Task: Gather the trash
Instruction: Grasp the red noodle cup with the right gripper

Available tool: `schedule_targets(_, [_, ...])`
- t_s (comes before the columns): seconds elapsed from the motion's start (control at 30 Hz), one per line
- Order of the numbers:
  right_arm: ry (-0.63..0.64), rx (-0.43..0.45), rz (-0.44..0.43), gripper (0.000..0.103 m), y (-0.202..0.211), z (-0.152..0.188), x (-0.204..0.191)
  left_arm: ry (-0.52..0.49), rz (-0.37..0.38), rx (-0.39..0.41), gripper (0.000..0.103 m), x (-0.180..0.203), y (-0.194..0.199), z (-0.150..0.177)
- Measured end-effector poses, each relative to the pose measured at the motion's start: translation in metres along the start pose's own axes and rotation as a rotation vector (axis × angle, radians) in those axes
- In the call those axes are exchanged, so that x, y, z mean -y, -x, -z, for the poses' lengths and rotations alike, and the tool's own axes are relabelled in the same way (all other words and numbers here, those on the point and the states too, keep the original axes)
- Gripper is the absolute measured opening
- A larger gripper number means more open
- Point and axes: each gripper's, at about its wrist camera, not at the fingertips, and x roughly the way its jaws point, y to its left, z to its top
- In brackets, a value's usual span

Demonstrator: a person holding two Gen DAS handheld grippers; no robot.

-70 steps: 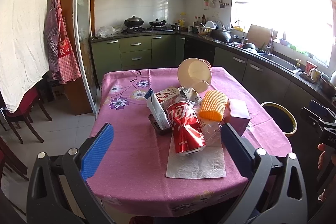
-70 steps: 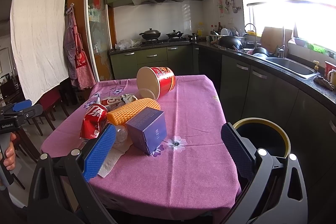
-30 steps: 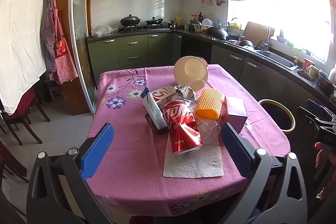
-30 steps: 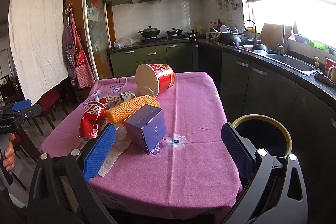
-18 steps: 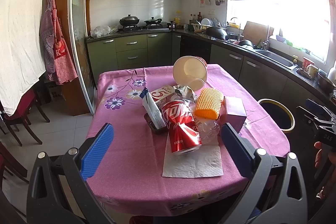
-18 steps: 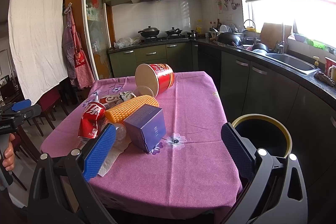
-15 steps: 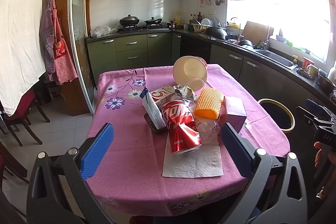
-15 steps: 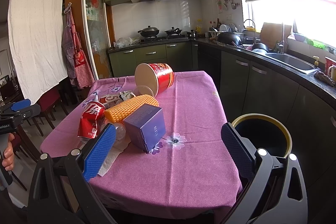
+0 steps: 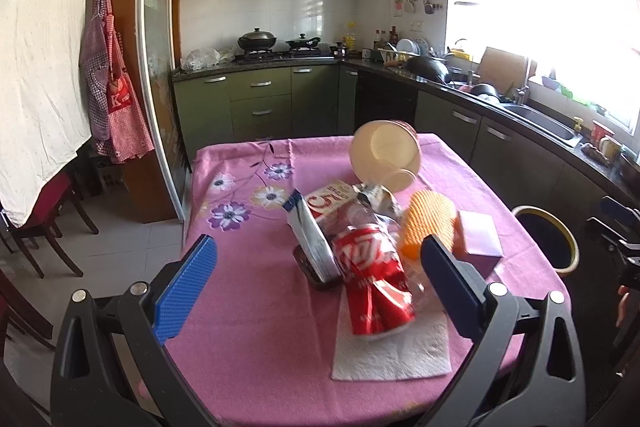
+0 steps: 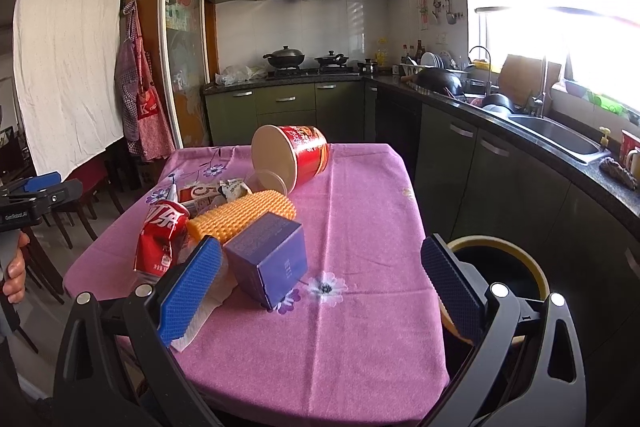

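A heap of trash lies on the purple-clothed table [image 9: 248,311]: a crushed red can [image 9: 372,287] on a white paper towel [image 9: 394,355], an orange foam net [image 9: 428,223], a purple box [image 9: 478,241], a red-and-white carton [image 9: 330,201] and a tipped red tub [image 9: 384,153]. My left gripper [image 9: 316,287] hangs open before the table's near edge, nothing between its pads. My right gripper [image 10: 320,285] is open too, at the table's right side; the purple box [image 10: 270,263] and can [image 10: 162,239] lie just ahead of its left pad. A yellow-rimmed bin [image 10: 496,267] stands beside the table.
Green kitchen cabinets and a dark counter [image 10: 520,119] with a sink run along the right wall, close to the bin. Dark chairs [image 9: 36,223] stand on the tiled floor to the left. A hand [image 10: 14,267] holds the other gripper at the left edge.
Both grippers have crept slightly closer to the table; the trash sits a bit larger in view. Nothing on the table has moved, and both stay open.
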Motion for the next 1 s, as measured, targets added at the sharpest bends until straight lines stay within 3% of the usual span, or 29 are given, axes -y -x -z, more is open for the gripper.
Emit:
schedule_targets(0.1, [0.036, -0.033, -0.05, 0.099, -0.035, -0.032, -0.004, 0.038, -0.016, 0.009, 0.097, -0.018, -0.031, -0.021])
schedule_targets(0.43, [0.259, -0.146, 0.017, 0.098, -0.204, -0.114, -0.07, 0.198, -0.085, 0.005, 0.097, -0.083, -0.169, -0.077])
schedule_targets(0.67, [0.326, -0.268, 0.061, 0.073, -0.316, -0.111, -0.086, 0.261, -0.142, 0.007, 0.097, -0.108, -0.241, -0.085])
schedule_targets(0.83, [0.381, -0.254, 0.15, 0.052, -0.36, -0.1, -0.094, 0.289, -0.13, -0.026, 0.097, -0.113, -0.264, -0.072])
schedule_targets(0.9, [0.409, -0.238, 0.186, 0.037, -0.376, -0.098, -0.097, 0.284, -0.126, -0.045, 0.097, -0.112, -0.269, -0.067])
schedule_targets(0.97, [0.435, -0.218, 0.209, 0.03, -0.391, -0.096, -0.097, 0.27, -0.123, -0.057, 0.097, -0.109, -0.272, -0.065])
schedule_targets(1.0, [0.443, -0.207, 0.223, 0.02, -0.397, -0.094, -0.098, 0.262, -0.121, -0.06, 0.097, -0.107, -0.272, -0.064])
